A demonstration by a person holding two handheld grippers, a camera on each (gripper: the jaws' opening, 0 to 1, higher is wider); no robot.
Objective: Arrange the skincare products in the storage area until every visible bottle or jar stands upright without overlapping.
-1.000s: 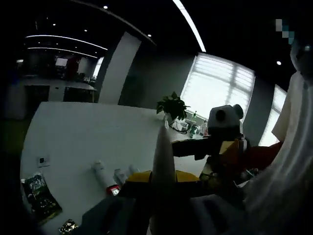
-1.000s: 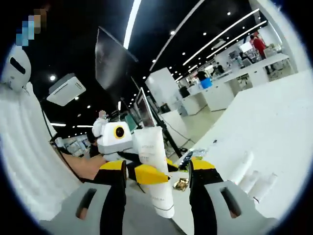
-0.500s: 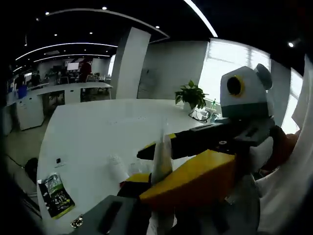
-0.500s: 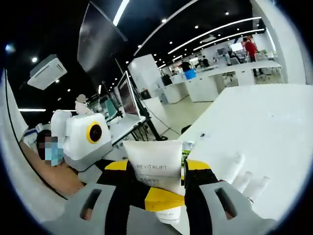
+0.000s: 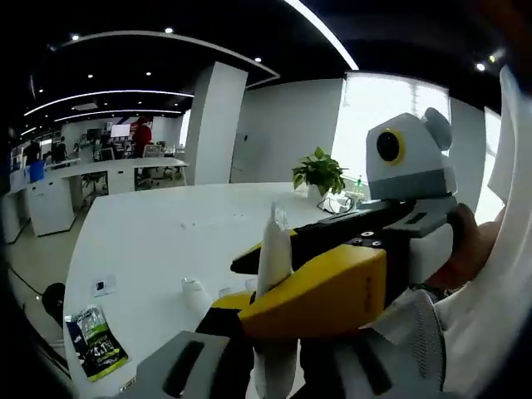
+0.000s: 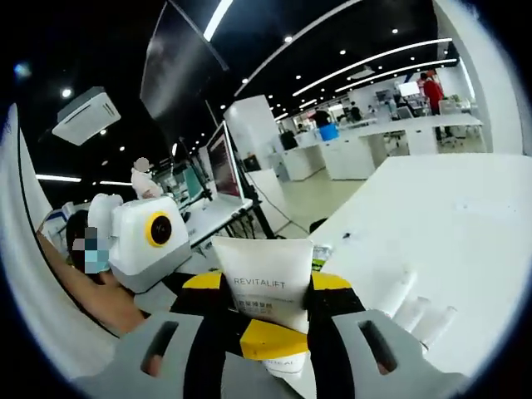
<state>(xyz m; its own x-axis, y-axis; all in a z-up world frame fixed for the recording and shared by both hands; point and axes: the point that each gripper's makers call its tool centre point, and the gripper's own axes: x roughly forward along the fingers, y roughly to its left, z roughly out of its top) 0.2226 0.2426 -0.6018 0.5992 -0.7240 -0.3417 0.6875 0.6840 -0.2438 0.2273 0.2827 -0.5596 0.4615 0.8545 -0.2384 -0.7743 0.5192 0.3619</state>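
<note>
One white squeeze tube (image 6: 264, 291), printed "REVITALIFT", is held aloft above the white counter (image 6: 465, 249), crimped flat end uppermost. It is clamped by both claws at once. In the right gripper view the right claw (image 6: 262, 312) is closed on the tube's broad faces, the jaws pressing from either side, while the left claw (image 6: 266, 337) crosses the tube lower down with a yellow jaw. In the left gripper view the same tube (image 5: 273, 258) is seen edge-on as a thin white blade, nipped between the left claw (image 5: 270, 332) jaws, with the right claw (image 5: 332, 287) meeting it from the right.

Handling, judged: the tube looks light and soft-walled, likely to dent or slip under a hard squeeze, and probably top-heavy when stood on its cap. A grip low on the body, near the cap, is judged best for setting it upright.

Count on the counter beyond the tube: about three small white bottles (image 6: 420, 307) are lying on their sides, close together, the exact number uncertain. One green packet (image 5: 96, 341) lies near the counter edge, well apart from the bottles.
</note>
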